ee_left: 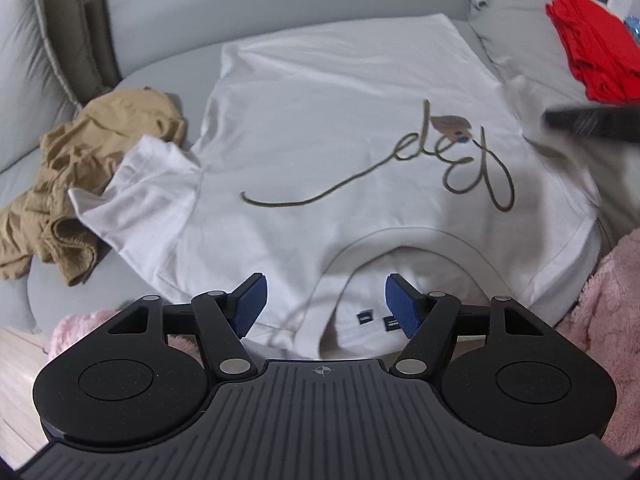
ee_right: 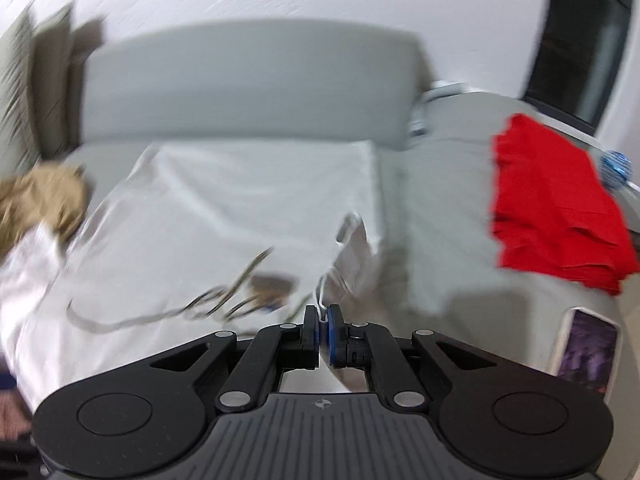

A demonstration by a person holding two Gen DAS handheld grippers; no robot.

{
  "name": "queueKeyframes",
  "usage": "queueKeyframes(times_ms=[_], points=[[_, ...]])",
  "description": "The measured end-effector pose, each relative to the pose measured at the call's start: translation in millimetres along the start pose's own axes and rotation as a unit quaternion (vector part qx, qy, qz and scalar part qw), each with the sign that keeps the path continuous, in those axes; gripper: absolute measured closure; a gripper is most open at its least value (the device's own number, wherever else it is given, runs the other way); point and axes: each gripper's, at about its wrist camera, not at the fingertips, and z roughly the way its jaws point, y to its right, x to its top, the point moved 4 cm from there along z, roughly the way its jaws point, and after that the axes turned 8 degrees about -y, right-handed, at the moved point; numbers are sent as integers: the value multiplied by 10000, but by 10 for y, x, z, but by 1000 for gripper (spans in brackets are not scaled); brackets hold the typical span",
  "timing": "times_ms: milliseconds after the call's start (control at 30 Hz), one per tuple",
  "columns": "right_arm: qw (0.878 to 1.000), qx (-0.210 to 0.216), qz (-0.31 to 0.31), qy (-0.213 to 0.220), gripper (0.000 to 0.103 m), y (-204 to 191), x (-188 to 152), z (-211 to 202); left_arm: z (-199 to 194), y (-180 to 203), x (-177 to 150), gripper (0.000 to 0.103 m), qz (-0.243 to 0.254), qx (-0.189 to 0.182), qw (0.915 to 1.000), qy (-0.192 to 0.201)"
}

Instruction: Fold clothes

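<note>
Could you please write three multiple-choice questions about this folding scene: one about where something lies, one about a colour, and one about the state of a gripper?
1. Where does the tan garment lie, seen from the left wrist camera?
A. left of the white T-shirt
B. on the red clothes
C. between the left gripper's fingers

2. What colour are the clothes stacked at the far right?
A. green
B. red
C. black

3. In what state is the right gripper?
A. wide open
B. out of view
C. shut on the T-shirt

Answers:
1. A: the tan garment lies crumpled left of the white T-shirt.
2. B: the red clothes are bright red.
3. C: the right gripper pinches white fabric, while the left gripper is open.
</note>
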Motion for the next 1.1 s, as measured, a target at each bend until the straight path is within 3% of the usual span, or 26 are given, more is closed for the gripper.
queueKeyframes(times_ms=[100,133,167,200,333,433,500,567,600,633,800,900,933,1067,1100], points=[[9990,-7,-291,-339,93,-251,-123,211,28,-74,-41,32,-93,-26,9999,-42],[9978,25,-416,-511,85,-330,-177,309,38,-87,-54,32,-109,-31,9999,-60],[9966,41,-492,-655,84,-365,-224,364,48,-96,-65,32,-119,-36,9999,-79],[9960,51,-524,-719,71,-382,-252,379,54,-99,-78,32,-115,-43,9999,-84],[9958,182,-457,-768,54,-293,-329,199,95,-104,-143,32,-84,-82,9999,-111],[9963,455,-123,-712,48,-85,-393,0,138,-73,-166,32,-50,-100,9998,-152],[9962,562,72,-660,49,51,-436,-62,157,-43,-172,32,-16,-100,9998,-164],[9949,682,348,-650,65,252,-454,-102,193,-5,-167,32,7,-119,9997,-196],[9947,679,381,-667,87,288,-447,-84,199,24,-167,32,50,-110,9997,-208],[9948,624,411,-696,92,344,-426,-55,202,53,-169,32,102,-97,9997,-218],[9949,686,489,-564,91,330,-332,35,211,155,-183,32,278,-12,9993,-267],[9961,287,693,-475,78,375,-264,148,212,159,-195,32,288,57,9991,-290],[9956,79,813,-469,78,420,-254,212,215,139,-201,32,265,94,9991,-303],[9884,-135,1046,-1091,74,544,-381,506,232,117,-212,32,218,148,9990,-354],[9894,-132,994,-1049,75,552,-395,504,237,122,-213,32,225,153,9990,-365]])
